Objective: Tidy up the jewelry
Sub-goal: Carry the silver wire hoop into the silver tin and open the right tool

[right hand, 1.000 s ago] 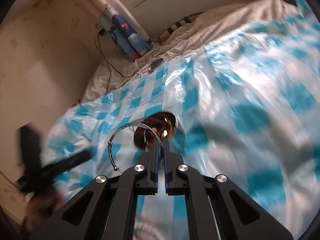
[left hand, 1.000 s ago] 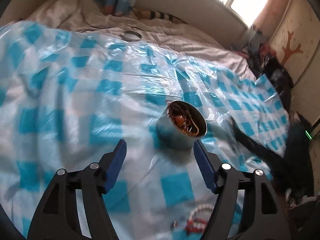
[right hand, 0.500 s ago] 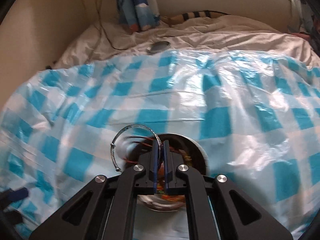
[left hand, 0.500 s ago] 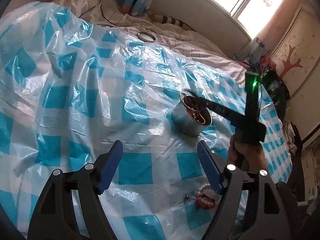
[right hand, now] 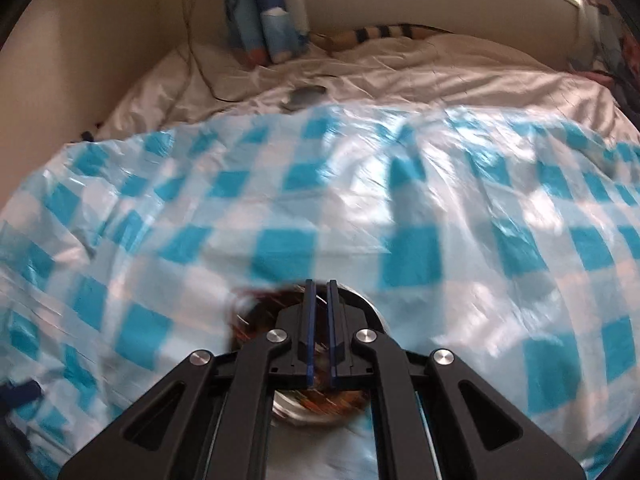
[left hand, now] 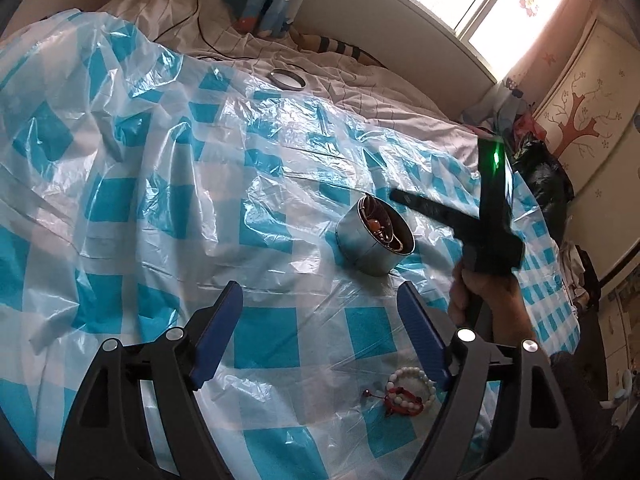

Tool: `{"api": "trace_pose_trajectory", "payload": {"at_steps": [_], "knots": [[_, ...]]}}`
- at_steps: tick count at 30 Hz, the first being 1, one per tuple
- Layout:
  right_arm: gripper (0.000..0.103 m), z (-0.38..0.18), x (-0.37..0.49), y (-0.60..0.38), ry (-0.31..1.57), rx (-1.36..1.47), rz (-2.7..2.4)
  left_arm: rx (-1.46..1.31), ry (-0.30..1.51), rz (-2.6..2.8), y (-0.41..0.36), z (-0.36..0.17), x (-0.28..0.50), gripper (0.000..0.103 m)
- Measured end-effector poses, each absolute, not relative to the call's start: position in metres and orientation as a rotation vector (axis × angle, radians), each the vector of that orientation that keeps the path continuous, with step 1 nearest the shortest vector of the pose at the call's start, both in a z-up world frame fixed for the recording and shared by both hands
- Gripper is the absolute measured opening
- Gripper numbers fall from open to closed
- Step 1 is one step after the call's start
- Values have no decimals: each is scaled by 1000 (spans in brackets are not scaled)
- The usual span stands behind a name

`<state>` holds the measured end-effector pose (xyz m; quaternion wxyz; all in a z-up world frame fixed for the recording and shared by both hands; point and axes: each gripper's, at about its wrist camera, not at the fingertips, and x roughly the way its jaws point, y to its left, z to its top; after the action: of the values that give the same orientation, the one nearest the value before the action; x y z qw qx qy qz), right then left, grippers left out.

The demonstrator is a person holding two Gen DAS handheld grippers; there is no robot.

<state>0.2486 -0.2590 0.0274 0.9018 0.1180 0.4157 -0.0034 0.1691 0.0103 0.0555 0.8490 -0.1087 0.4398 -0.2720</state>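
Observation:
A round silver tin stands on the blue-and-white checked plastic sheet and holds several bracelets. In the right wrist view the tin lies blurred right under my right gripper, whose jaws stand a narrow gap apart with nothing visible between them. A thin silver hoop rests at the tin's near rim. My left gripper is open and empty, short of the tin. A white bead bracelet and a red cord bracelet lie on the sheet near my left gripper's right finger.
The right gripper's body and the hand holding it hang over the tin's right side. A silver lid lies on the white bedsheet beyond the plastic. Blue rolled items lean on the headboard. A black bag sits at the right.
The silver hoop held in my right gripper is gone from its jaws, which have parted slightly over the tin. My left gripper has pulled back.

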Motion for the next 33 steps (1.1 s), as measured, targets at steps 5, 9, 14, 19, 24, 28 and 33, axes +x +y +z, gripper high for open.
{"api": "trace_pose_trajectory", "payload": {"at_steps": [5,9,14,19,24,28,33], "knots": [[33,18,279,-230,962,110,-5,-225,931,-574,11,54,171,77],[40,7,266,-241,983,93,-67,-228,930,-575,14,56,171,77],[42,13,255,-254,957,182,-78,-234,921,-577,17,60,170,78],[47,-11,254,-251,1048,72,-123,-233,921,-583,16,60,169,78],[52,2,241,-250,994,39,-109,-228,924,-584,15,60,169,78],[70,46,179,-266,800,147,-82,-214,927,-585,13,60,167,79],[72,35,96,-280,833,309,-33,-179,929,-592,9,62,161,80]]}}
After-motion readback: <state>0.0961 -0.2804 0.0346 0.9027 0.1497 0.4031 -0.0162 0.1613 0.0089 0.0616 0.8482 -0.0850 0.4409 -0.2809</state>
